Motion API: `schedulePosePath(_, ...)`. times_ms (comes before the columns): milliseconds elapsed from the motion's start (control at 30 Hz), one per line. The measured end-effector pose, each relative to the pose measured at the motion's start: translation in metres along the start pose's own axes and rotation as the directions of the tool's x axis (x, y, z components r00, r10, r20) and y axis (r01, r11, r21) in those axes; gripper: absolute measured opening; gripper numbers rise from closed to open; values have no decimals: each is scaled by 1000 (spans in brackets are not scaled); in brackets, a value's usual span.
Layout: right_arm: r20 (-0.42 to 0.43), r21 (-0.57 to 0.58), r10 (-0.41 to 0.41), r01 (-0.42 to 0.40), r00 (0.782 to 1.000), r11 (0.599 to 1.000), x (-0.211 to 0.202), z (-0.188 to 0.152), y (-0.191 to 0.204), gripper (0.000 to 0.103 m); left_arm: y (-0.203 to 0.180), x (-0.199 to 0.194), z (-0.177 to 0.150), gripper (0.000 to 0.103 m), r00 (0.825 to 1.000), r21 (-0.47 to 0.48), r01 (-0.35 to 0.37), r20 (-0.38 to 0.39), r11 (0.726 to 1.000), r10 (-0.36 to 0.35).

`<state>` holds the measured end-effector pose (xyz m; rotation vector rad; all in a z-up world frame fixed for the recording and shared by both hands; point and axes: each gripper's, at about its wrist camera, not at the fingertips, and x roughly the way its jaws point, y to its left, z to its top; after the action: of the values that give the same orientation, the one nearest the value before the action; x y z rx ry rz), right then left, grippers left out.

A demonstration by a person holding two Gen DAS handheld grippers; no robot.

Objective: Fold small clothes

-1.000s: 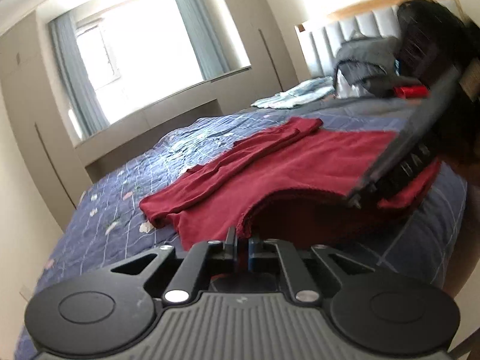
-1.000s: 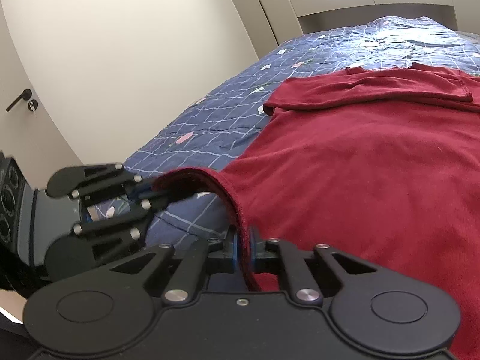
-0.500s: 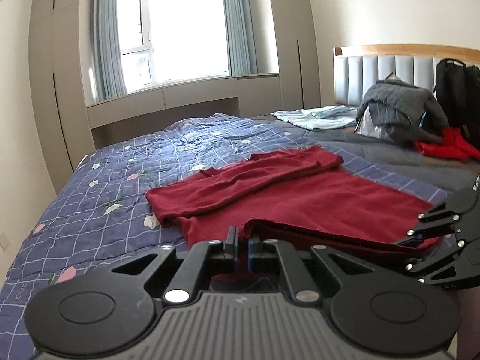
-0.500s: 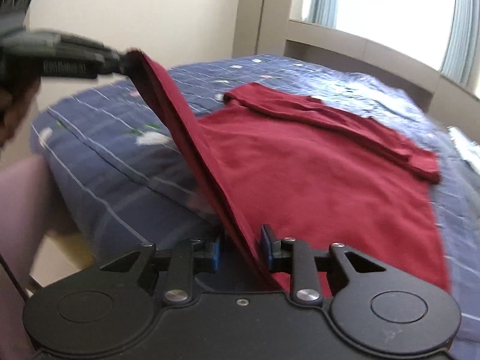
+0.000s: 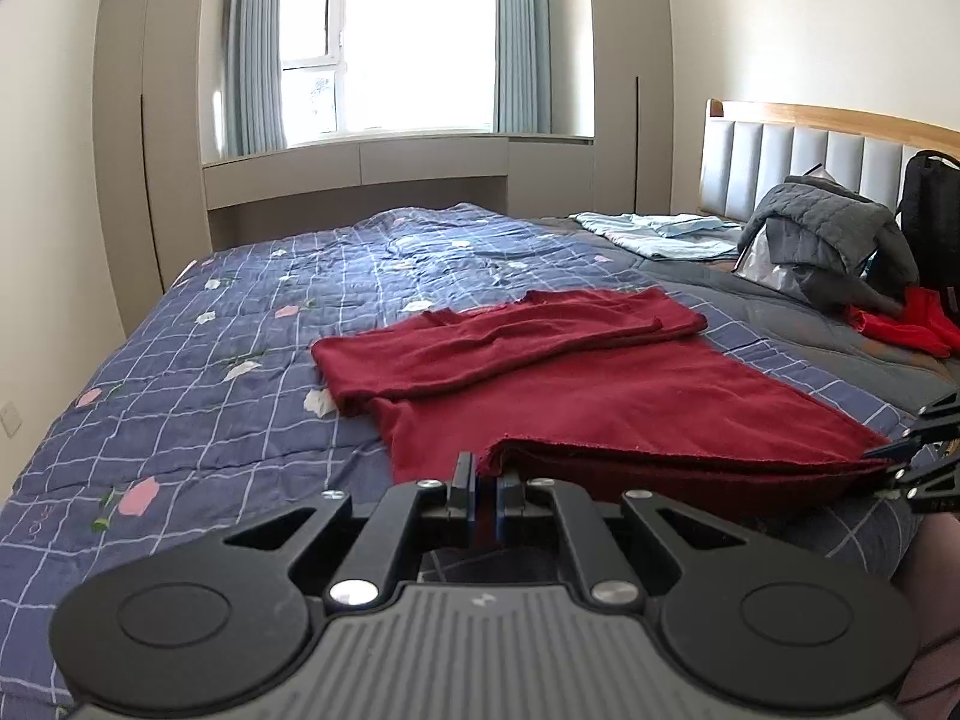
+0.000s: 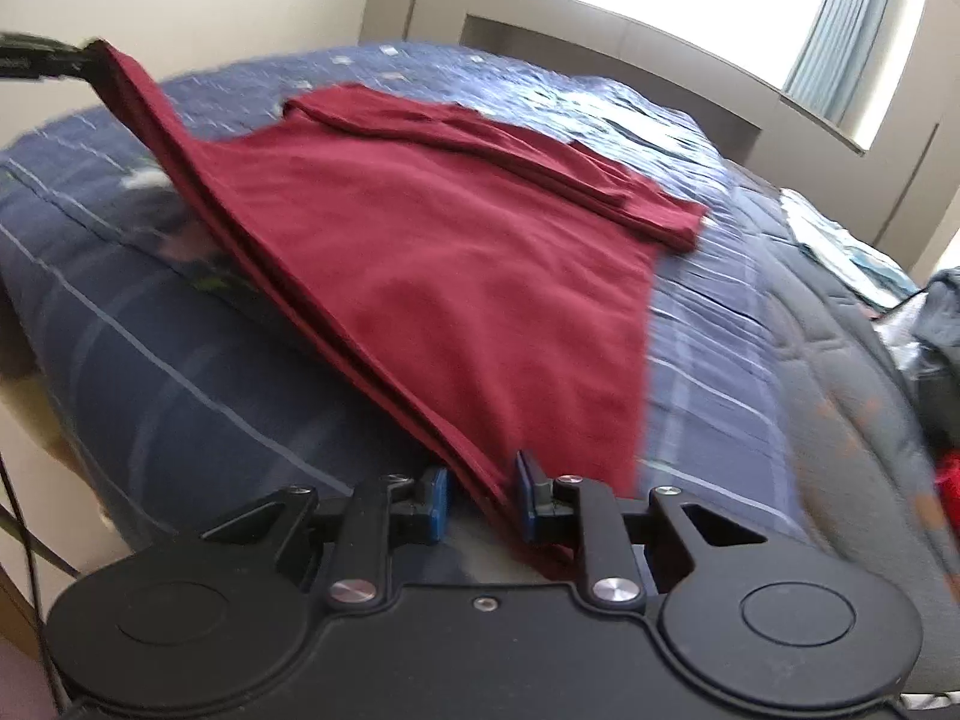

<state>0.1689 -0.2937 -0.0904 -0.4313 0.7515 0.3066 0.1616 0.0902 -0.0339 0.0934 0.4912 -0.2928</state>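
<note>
A dark red garment (image 5: 600, 396) lies spread on the bed, its sleeves folded across the far part. My left gripper (image 5: 485, 486) is shut on the left end of the near hem and holds it lifted. In the right wrist view the same garment (image 6: 480, 276) has its hem stretched taut from the left gripper (image 6: 78, 57) down to my right gripper (image 6: 483, 504). The right jaws stand apart and are closing, with the doubled hem running between the blue pads and a gap at the left pad. In the left wrist view, the right gripper (image 5: 900, 468) sits at the hem's right corner.
The blue checked quilt (image 5: 240, 360) covers the bed. Near the padded headboard (image 5: 810, 150) lie a grey jacket (image 5: 828, 234), a light blue garment (image 5: 660, 234), a bright red item (image 5: 906, 324) and a black backpack (image 5: 930, 210). The bed's near edge is just below both grippers.
The right gripper's jaws parted and it slid along the hem away from the left gripper to the far corner, pulling the hem straight. The left gripper rolled level and kept its grip.
</note>
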Motion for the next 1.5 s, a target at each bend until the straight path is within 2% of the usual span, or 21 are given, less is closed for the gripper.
schedulePosePath(167, -8, -50, 20, -20, 1000, 999, -7, -4, -13, 17, -1, 1, 0, 5, 1000, 4, -1, -19, 1000, 1)
schedulePosePath(200, -10, -63, 25, -26, 1000, 998, -9, -3, -14, 12, -1, 2, 1, 5, 1000, 3, -2, -22, 1000, 2)
schedulePosePath(267, -10, -82, 41, -42, 999, 996, -14, 3, -16, 6, 1, 4, 6, 5, 1000, -2, -4, -25, 1000, 4)
schedulePosePath(333, -14, -95, 58, -59, 998, 994, -17, 12, -19, 5, 3, 6, 12, 5, 1000, -12, -4, -22, 1000, 4)
schedulePosePath(533, 35, -70, 68, -65, 997, 995, -29, 57, -44, 5, 16, 26, 45, 5, 1000, -57, 8, -8, 998, -9)
schedulePosePath(700, 98, -3, 64, -64, 993, 998, -17, 116, -87, 5, 31, 58, 89, 5, 999, -79, 34, 10, 996, -33)
schedulePosePath(933, 105, 5, 55, -56, 993, 998, 46, 209, -147, 5, 68, 132, 149, 5, 998, -155, -4, -55, 988, -4)
schedulePosePath(1133, 72, -21, 54, -53, 996, 998, 113, 272, -175, 5, 100, 203, 179, 5, 993, -170, -52, -114, 984, 33)
schedulePosePath(1333, 35, -61, 30, -27, 999, 998, 193, 313, -192, 5, 122, 280, 195, 5, 984, -184, -93, -168, 979, 62)
schedulePosePath(1500, -58, -46, 34, -37, 998, 998, 264, 323, -199, 6, 145, 351, 186, 5, 958, -281, -105, -287, 954, 21)
